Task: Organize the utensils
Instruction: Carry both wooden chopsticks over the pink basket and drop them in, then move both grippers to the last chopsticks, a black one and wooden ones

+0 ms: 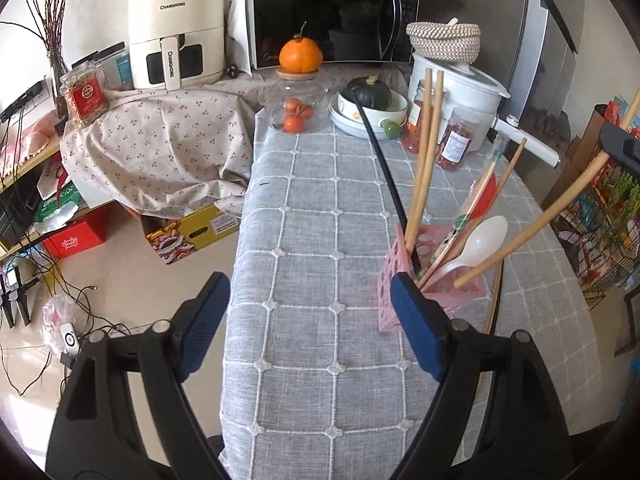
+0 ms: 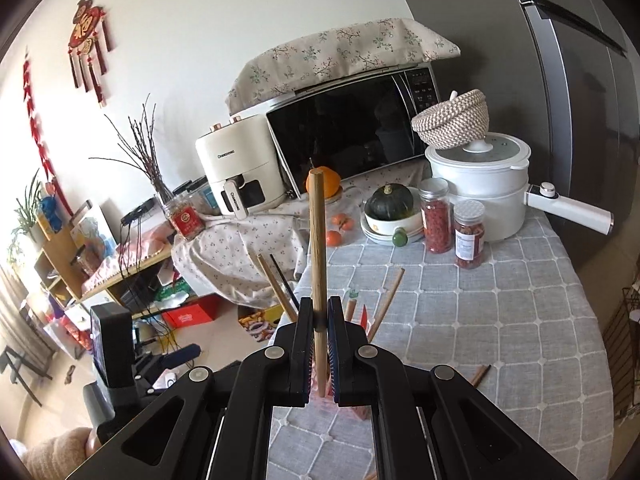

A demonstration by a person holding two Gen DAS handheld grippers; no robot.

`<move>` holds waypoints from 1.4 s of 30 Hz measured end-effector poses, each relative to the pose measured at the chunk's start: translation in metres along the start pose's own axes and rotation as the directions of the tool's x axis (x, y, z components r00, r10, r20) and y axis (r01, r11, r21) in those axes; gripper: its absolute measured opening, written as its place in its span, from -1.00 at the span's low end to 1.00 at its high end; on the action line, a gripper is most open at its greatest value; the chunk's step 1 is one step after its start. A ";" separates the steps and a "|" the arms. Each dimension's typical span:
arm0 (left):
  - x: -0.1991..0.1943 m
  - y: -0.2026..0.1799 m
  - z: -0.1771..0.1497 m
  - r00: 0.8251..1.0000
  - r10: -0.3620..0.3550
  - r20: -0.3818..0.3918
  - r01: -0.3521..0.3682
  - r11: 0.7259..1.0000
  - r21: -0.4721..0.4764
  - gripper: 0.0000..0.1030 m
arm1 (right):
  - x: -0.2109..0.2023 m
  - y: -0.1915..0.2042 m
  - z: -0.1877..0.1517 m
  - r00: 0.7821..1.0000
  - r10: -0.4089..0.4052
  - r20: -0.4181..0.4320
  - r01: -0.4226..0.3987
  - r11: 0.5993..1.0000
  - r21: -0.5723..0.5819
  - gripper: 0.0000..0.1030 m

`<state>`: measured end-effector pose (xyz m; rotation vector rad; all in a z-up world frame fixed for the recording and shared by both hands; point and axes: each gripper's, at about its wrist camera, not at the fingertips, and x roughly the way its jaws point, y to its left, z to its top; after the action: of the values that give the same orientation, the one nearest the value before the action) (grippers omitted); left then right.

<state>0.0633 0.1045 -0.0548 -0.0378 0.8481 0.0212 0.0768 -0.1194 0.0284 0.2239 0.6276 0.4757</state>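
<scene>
Chopstick: you hold one wooden chopstick [image 2: 318, 264] in your right gripper [image 2: 319, 344]; it stands nearly upright between the fingers, which are pressed narrow against its lower part. From the left wrist view it slants down from the upper right, and its lower tip sits at the holder's right side; whether it is inside the rim, you cannot tell.
Holder: the pink holder [image 1: 394, 276] stands on the table [image 1: 312, 240] near your end, touching or just beside the right finger of your left gripper [image 1: 308, 320].
Already in the holder: two wooden chopsticks [image 1: 424, 152], a black chopstick [image 1: 384, 168], a white spoon [image 1: 480, 240] and what looks like a packaged pair leaning right.
Still loose: a wooden stick [image 1: 492, 304] lies on the table just right of the holder.
Left fingers: wide apart and holding nothing.
Progress: most utensils look sorted; this one is going in.
Risk, tipping: the holder looks light and top-heavy with long handles leaning out. Push the chopstick in at a slant and you may topple it.
Risk, snagging: the spoon bowl and leaning sticks crowd the opening, so the tip could catch and skid out.
Risk, early release: let go before the tip is inside and the chopstick will probably fall onto the table.
Background: bowls, jars, a white pot and a microwave stand well apart at the far end.
</scene>
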 end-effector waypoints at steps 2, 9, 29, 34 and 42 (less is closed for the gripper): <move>0.002 0.004 -0.002 1.000 -0.002 -0.012 0.002 1.000 -0.003 0.60 | 0.009 0.003 0.001 1.000 -0.003 0.004 0.003 1.000 0.000 -0.87; 0.006 0.002 -0.008 0.999 -0.016 -0.045 0.018 0.999 0.028 0.60 | 0.044 0.013 -0.006 1.000 -0.022 -0.018 0.021 1.000 -0.015 -0.87; 0.001 -0.013 -0.012 0.998 -0.052 -0.041 0.055 0.996 0.069 0.60 | 0.060 -0.001 -0.012 0.998 -0.007 -0.056 0.008 1.000 0.030 -0.35; 0.001 -0.022 -0.013 0.996 -0.074 -0.040 0.076 0.994 0.074 0.60 | 0.023 -0.008 -0.001 1.000 0.001 0.014 -0.001 1.000 0.028 0.01; 0.010 -0.036 -0.021 0.988 -0.136 -0.078 0.139 0.990 0.036 0.61 | -0.004 -0.050 -0.008 0.992 -0.130 0.002 0.129 0.991 0.037 0.34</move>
<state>0.0554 0.0673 -0.0755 -0.0582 0.9196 -0.1279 0.0868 -0.1648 0.0068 0.2179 0.6424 0.3387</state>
